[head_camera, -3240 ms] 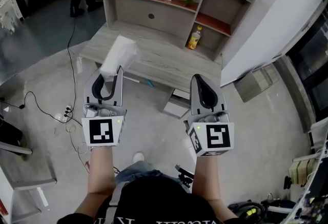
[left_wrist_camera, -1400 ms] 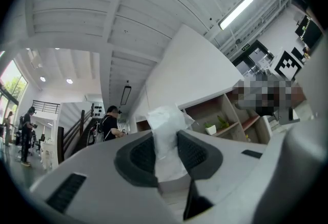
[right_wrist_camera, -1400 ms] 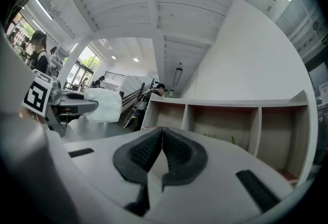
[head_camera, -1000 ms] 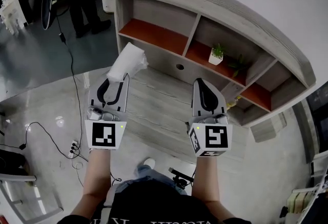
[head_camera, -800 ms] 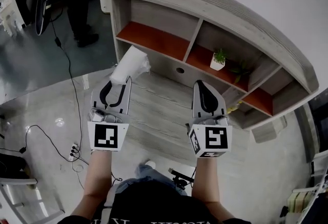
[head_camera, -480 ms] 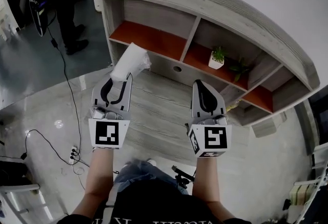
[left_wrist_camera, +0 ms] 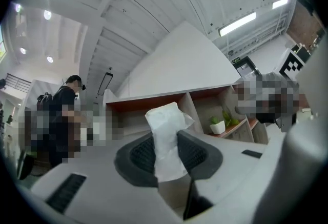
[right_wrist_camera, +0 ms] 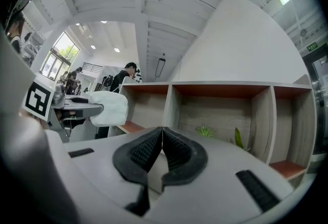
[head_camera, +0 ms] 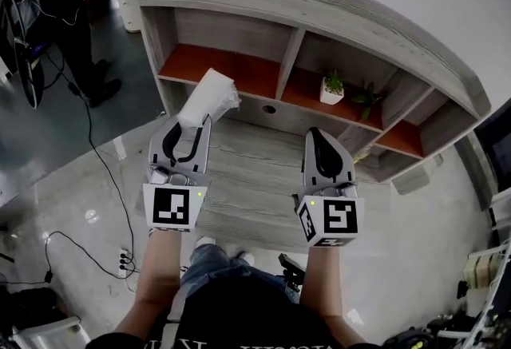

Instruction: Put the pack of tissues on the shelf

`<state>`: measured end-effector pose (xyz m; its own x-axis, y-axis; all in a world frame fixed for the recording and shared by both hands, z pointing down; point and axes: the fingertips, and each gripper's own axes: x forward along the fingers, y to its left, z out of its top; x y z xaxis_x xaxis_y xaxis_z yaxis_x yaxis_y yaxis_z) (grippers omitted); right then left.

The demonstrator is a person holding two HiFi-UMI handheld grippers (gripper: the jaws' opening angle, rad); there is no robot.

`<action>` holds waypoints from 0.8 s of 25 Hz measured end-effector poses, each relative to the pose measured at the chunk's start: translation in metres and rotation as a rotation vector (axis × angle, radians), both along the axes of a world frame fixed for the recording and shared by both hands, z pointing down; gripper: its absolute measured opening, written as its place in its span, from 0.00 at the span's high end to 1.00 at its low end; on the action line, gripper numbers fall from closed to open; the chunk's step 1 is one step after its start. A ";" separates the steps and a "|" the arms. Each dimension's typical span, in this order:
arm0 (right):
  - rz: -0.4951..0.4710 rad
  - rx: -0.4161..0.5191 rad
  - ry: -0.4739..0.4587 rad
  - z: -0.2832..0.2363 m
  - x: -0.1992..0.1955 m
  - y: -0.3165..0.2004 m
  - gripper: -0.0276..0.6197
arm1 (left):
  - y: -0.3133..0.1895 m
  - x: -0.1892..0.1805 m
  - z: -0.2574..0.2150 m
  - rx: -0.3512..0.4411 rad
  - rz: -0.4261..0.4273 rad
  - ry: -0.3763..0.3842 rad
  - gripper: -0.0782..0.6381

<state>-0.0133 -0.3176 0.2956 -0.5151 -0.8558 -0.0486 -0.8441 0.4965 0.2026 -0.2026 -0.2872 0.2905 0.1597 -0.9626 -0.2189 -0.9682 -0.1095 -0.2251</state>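
No readable text, no labels, brands, numbers or signs legible

Operator, head view. L gripper (head_camera: pixel 194 122) & R gripper (head_camera: pixel 314 133): pale grey moulded shells w/ black loop-shaped insets. Each rear end carries a cube (head_camera: pixel 176 207) w/ black-on-white square markers & a small green LED (head_camera: pixel 312 202). Jaw pads (left_wrist_camera: pixel 141 154) are black & ribbed. Clothing: black tee (head_camera: pixel 239 315) w/ pale lettering, blue jeans (head_camera: pixel 209 259), white shoes (head_camera: pixel 206 242).
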 end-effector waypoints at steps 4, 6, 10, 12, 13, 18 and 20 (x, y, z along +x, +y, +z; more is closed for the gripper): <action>0.056 -0.001 0.000 -0.003 -0.007 -0.005 0.93 | -0.018 -0.008 -0.005 -0.006 0.059 0.015 0.74; 0.074 0.007 0.006 -0.007 -0.011 -0.006 0.93 | -0.027 -0.012 -0.007 -0.008 0.078 0.023 0.74; 0.126 0.029 0.028 -0.013 -0.005 -0.005 0.93 | -0.047 -0.014 -0.011 0.029 0.122 0.040 0.74; 0.160 0.033 0.027 -0.014 0.003 -0.004 0.93 | -0.055 -0.012 -0.011 0.027 0.139 0.058 0.74; 0.176 0.034 0.023 -0.014 0.008 -0.004 0.93 | -0.059 -0.011 -0.011 0.025 0.148 0.067 0.74; 0.226 0.040 0.020 -0.016 0.026 -0.005 0.93 | -0.073 0.001 -0.009 0.010 0.206 0.154 0.74; 0.228 0.044 0.023 -0.017 0.026 -0.005 0.93 | -0.078 0.003 -0.009 -0.001 0.219 0.186 0.74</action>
